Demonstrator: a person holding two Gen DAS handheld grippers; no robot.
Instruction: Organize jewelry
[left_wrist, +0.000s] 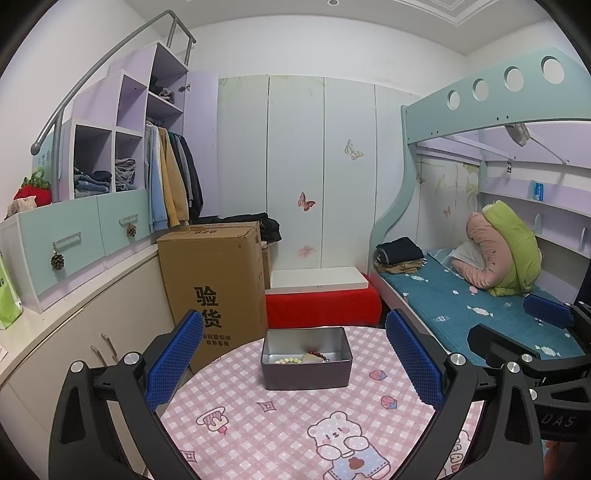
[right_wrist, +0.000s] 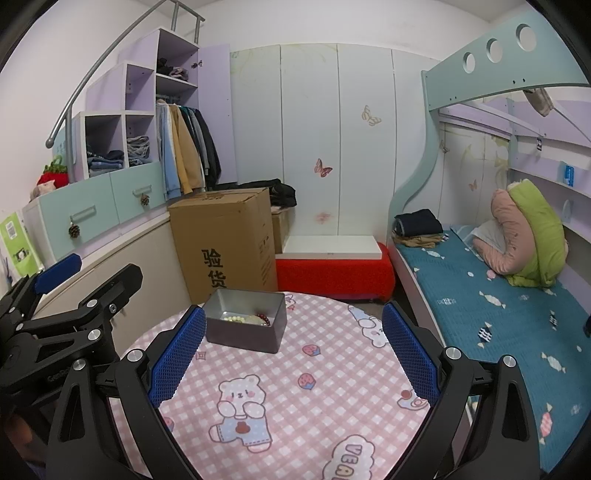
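left gripper (left_wrist: 293, 360): blue-padded fingers spread wide, nothing between them, held above the near side of the table.
right gripper (right_wrist: 293, 352): fingers spread wide too, empty, to the right of the left one.
tin box (left_wrist: 306, 363): open, on the pink checked tablecloth (left_wrist: 280, 417), towards the far edge.
jewelry: a cream bead bracelet (left_wrist: 286, 360) and a dark red bead bracelet (left_wrist: 320, 355) lie inside the box.
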